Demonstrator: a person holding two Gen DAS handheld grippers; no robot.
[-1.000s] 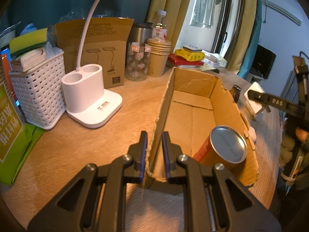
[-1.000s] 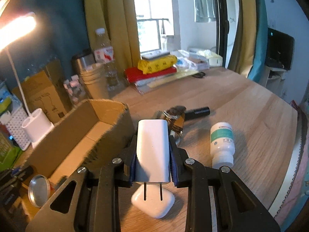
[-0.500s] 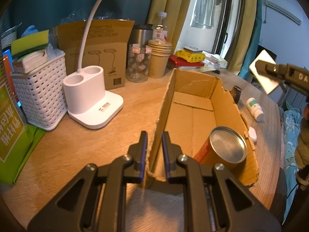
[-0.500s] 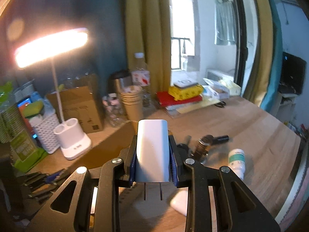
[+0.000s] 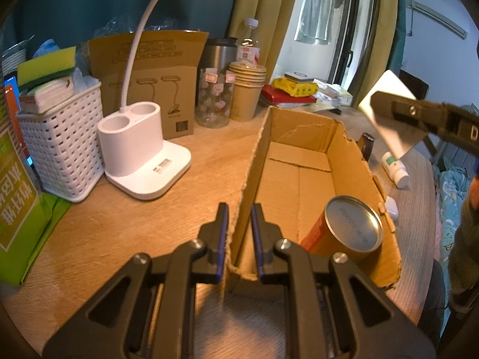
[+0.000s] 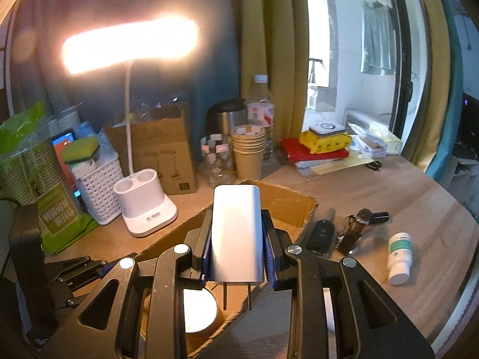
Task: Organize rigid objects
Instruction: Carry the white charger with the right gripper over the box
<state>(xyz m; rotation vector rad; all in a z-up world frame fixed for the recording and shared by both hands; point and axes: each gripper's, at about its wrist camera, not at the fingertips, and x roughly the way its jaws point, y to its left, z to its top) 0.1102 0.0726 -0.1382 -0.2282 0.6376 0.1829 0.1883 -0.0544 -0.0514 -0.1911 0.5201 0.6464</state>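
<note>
Two grippers: both are clamped, each on a different thing.
Charger: the white plug-in charger (image 6: 236, 233) sits between your right gripper's pads, two prongs pointing back toward the camera, held in the air over the near end of the box; in the left wrist view it shows at the right edge (image 5: 389, 110).
Right gripper (image 6: 236, 254): your jaws are pressed on the charger's two long sides.
Cardboard box (image 5: 299, 176): open-topped, long, lying on the wooden table (image 5: 119, 227); most of its floor is bare.
Can (image 5: 351, 227): an orange tin with a metal lid, tilted, inside the box at its near right corner; in the right wrist view it sits just under the charger (image 6: 199, 311).
Left gripper (image 5: 239, 233): your jaws are closed on the box's near left wall, one pad on each face.
Small bottle (image 6: 399, 257): white with a green label, lying on its side on the table to the right of the box.
Dark items (image 6: 353, 233): a few small black pieces between the box and the bottle; you cannot tell what they are.
Desk lamp (image 6: 143, 209): white, lit, left of the box.
</note>
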